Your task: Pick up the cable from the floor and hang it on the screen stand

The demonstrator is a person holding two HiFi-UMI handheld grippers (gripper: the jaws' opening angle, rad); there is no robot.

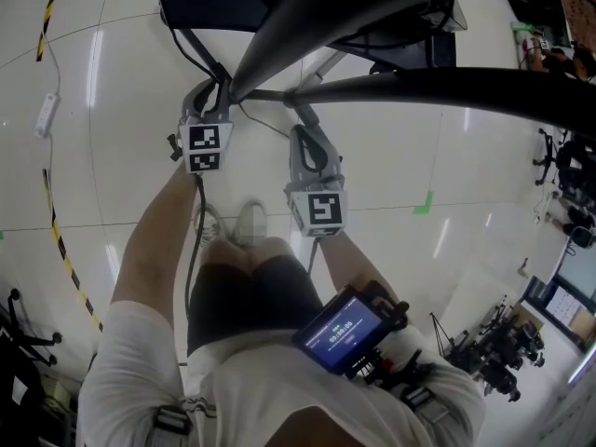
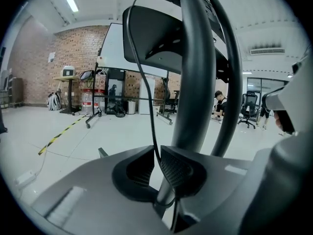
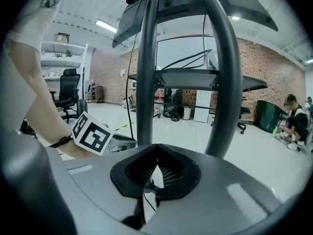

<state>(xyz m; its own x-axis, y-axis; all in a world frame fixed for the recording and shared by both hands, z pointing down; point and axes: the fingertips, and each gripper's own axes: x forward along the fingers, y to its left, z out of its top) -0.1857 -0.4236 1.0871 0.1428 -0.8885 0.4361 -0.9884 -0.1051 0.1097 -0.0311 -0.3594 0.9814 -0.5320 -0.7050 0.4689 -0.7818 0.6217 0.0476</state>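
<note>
The screen stand's dark tubes (image 1: 391,87) cross the top of the head view, with both grippers raised against them. My left gripper (image 1: 218,89) is shut on the thin black cable (image 2: 145,87), which runs up from its jaws beside the stand tube (image 2: 198,77). From that gripper the cable (image 1: 194,250) also hangs down toward the floor. A short span of cable (image 1: 265,126) leads over to my right gripper (image 1: 301,112). In the right gripper view the jaws (image 3: 156,166) meet at the tips, with the cable (image 3: 146,192) pinched low between them, just before the stand's two posts (image 3: 146,82).
A white power strip (image 1: 47,115) and yellow-black tape (image 1: 67,264) lie on the pale floor at left, a green tape mark (image 1: 424,203) at right. Tripods and gear (image 1: 498,352) stand at lower right. A seated person (image 3: 293,116) and office chairs (image 3: 68,89) are further off.
</note>
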